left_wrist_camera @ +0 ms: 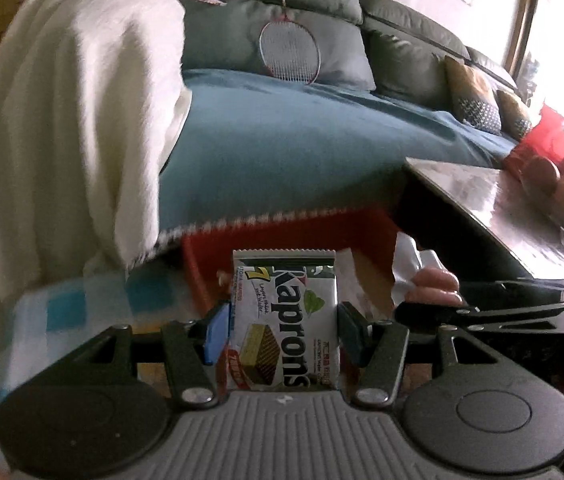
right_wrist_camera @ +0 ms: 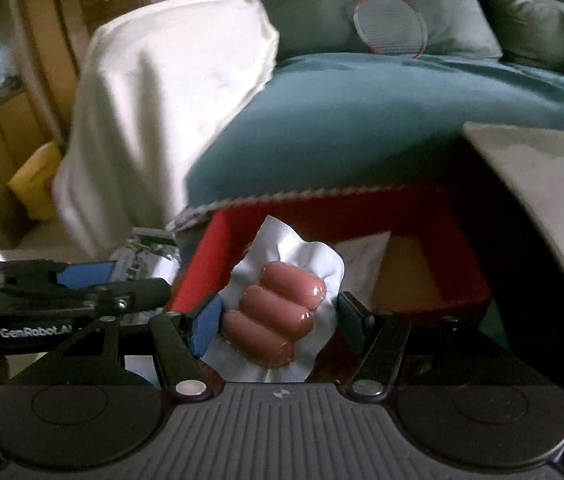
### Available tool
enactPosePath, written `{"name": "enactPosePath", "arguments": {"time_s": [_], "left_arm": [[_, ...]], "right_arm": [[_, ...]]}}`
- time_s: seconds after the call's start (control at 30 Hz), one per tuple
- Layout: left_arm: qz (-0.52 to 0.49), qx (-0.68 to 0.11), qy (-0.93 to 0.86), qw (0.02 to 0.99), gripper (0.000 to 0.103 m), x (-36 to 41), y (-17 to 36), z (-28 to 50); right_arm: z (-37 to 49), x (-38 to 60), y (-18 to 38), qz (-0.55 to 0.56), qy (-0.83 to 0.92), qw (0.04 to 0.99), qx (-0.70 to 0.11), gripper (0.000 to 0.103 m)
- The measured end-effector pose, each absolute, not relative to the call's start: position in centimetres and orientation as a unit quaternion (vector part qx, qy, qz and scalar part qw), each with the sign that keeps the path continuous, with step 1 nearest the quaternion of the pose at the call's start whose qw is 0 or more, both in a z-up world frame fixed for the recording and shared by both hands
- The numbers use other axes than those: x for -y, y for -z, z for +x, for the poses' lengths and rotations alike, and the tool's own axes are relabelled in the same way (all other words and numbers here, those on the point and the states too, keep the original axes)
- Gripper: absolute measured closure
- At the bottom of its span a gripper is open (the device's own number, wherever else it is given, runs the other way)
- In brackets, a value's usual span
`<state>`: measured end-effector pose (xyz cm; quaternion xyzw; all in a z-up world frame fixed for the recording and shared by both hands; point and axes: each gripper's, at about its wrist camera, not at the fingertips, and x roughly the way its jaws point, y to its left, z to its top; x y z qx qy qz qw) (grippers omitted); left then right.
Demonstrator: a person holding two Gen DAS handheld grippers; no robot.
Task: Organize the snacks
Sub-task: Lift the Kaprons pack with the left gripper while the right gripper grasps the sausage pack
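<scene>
Grey sofa [left_wrist_camera: 402, 44] under teal blanket [left_wrist_camera: 282, 140], bright window [left_wrist_camera: 562, 40] beside.

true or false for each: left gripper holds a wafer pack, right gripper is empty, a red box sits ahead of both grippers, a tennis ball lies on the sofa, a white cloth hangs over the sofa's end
1. The left gripper holds a wafer pack. True.
2. The right gripper is empty. False: it grips a sausage pack holding three sausages.
3. A red box sits ahead of both grippers. True.
4. A tennis ball lies on the sofa. False: a badminton racket leans against the cushions.
5. A white cloth hangs over the sofa's end. True.
</scene>
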<state>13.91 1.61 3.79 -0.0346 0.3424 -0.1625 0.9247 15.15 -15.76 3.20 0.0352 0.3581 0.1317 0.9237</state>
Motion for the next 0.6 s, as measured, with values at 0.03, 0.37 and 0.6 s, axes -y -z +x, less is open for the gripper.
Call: {"name": "enactPosePath", "arguments": {"time_s": [0.03,0.37,0.6], "left_arm": [[-0.03,-0.342,0.158,0.926,0.053,-1.3,-3.6,14.8],[0.019,-0.363,0.14,0.921,0.053,1.4,-0.1,19.2],[0.032,-0.377,0.132,0.916,0.052,2.0,0.6,20.2]], "right_arm": [[16.1,16.0,-3.1,0.036,-0.126,0.924,-0.36,0.034],[22.7,16.6,-0.1,0.006,-0.085,0.922,-0.378,0.034],[24.1,16.7,2.3,-0.017,-0.064,0.915,-0.399,0.032]]}}
